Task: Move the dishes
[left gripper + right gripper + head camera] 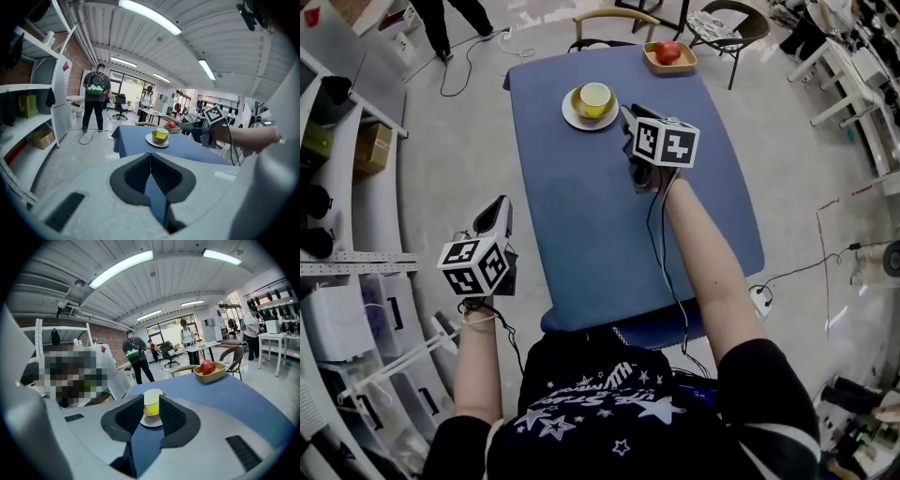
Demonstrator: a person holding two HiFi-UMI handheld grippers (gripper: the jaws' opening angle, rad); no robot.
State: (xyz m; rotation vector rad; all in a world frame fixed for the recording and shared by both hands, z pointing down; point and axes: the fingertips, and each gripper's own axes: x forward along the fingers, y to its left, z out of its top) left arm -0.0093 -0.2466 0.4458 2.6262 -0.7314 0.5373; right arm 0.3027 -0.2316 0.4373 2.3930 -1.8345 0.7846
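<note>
While the blue worktop [581, 225] stretches away from the person, the right arm [703, 262] reaches out nearly straight over it, bare forearm above the cloth. The left arm [478, 356] is bent and held off the worktop's left edge, above the floor. The right hand-held gripper [627, 116] points toward the far end with its jaws spread. In the right gripper view the cup shows in the gap between the pads, while the head view puts the tips just beside the saucer's right rim, nothing pinched. The left hand-held gripper [502, 206] points forward and slightly toward the worktop, well apart from the dishes, its jaws pressed together at the tips with nothing between them. A wooden tray [652, 60] sits at the far right corner of the worktop. The white saucer [575, 113] lies near the far end, left of the tray and apart from it. The yellow cup [595, 97] stands upright on the saucer, and a red apple [668, 51] rests in the tray.
</note>
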